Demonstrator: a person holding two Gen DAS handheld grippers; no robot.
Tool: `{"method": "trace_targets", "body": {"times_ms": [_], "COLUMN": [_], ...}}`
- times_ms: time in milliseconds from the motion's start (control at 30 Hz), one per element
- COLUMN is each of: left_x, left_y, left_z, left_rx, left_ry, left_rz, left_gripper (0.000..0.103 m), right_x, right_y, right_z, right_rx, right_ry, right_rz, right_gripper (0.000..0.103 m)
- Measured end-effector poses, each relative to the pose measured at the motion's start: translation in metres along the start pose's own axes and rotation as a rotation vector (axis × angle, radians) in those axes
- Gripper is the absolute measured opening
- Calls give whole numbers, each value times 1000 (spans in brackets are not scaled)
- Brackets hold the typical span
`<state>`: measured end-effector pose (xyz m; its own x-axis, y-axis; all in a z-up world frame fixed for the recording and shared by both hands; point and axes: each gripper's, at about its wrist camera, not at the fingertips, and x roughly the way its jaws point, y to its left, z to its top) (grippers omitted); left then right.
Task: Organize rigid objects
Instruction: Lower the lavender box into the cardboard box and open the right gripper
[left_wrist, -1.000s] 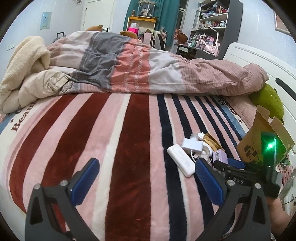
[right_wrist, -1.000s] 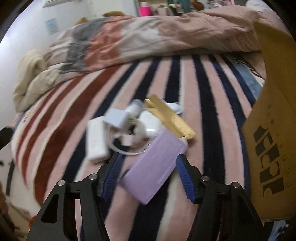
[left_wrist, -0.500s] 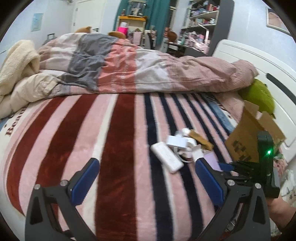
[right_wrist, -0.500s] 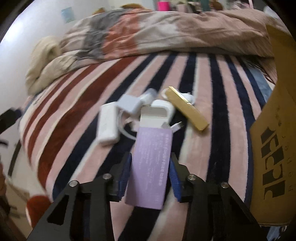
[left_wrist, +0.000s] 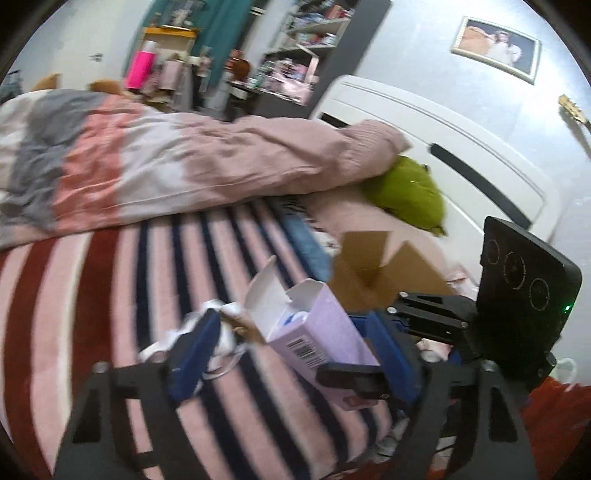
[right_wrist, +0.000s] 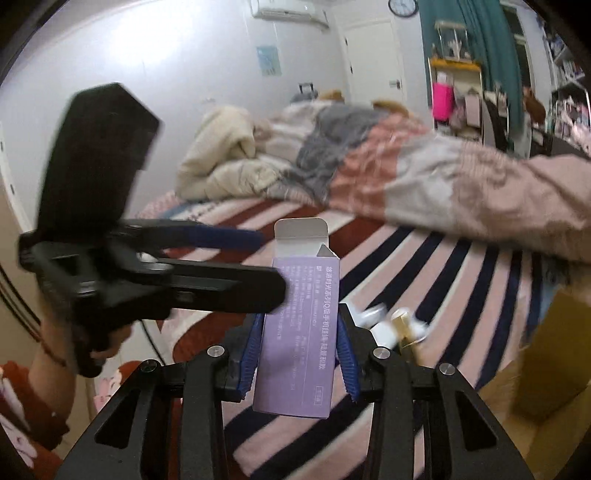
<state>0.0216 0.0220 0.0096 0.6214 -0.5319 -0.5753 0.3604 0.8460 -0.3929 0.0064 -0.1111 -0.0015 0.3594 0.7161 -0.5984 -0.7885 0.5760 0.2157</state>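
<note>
We work over a bed covered by a striped blanket (left_wrist: 110, 295) in pink, dark red and navy, and we place everything else against it. Along its far edge lies a bunched quilt (left_wrist: 166, 166) in grey, salmon and pale pink, and at the quilt's end by the white headboard (left_wrist: 461, 147) sits a green plush toy (left_wrist: 410, 195). On the blanket's headboard side stands an open cardboard box (left_wrist: 373, 269), its flaps up. Above the blanket, clear of its surface, we hold a lilac carton (right_wrist: 299, 347) with its white top flap (right_wrist: 301, 230) standing open; in the left wrist view the same carton (left_wrist: 321, 332) shows a barcode and a white inside. Our right gripper (right_wrist: 300, 354) pinches this carton, its blue pads pressed on the two long sides. Our left gripper (left_wrist: 291, 354) reaches in beside it with jaws closing; the carton's open end sits between its fingers, with a clear gap on at least one side. In the right wrist view the left gripper (right_wrist: 266, 262) crosses just in front of the carton's upper part. On the blanket below, near the cardboard box, lies a blurred small pile: white chargers with cables (right_wrist: 373, 315) and a gold bar-shaped thing (right_wrist: 404, 328).
</note>
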Motion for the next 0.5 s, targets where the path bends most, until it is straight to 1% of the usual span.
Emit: {"method": "trace_targets", "body": {"times_ms": [33, 67, 100, 133, 300, 367, 500], "left_x": [7, 17, 31, 40, 98, 126, 160], "left_y": [-7, -15, -25, -33, -77, -86, -95], "left_z": [6, 13, 21, 25, 43, 47, 49], "left_rx": [6, 13, 20, 26, 79, 83, 79], "left_ry": [9, 23, 48, 64, 137, 182, 248], "left_rz": [-23, -52, -87, -103, -155, -173, -202], "left_gripper": [58, 53, 44, 40, 39, 39, 39], "right_x": [-8, -15, -25, -32, -67, -76, -85], "right_y": [-7, -15, -25, -32, -82, -104, -137], "right_z": [2, 4, 3, 2, -8, -16, -29], "right_rx": [1, 7, 14, 20, 87, 139, 226], "right_ry": [-9, -16, -27, -34, -37, -20, 35], "right_rz": [-3, -9, -14, -18, -92, -113, -156], "right_gripper": [34, 34, 34, 34, 33, 33, 33]}}
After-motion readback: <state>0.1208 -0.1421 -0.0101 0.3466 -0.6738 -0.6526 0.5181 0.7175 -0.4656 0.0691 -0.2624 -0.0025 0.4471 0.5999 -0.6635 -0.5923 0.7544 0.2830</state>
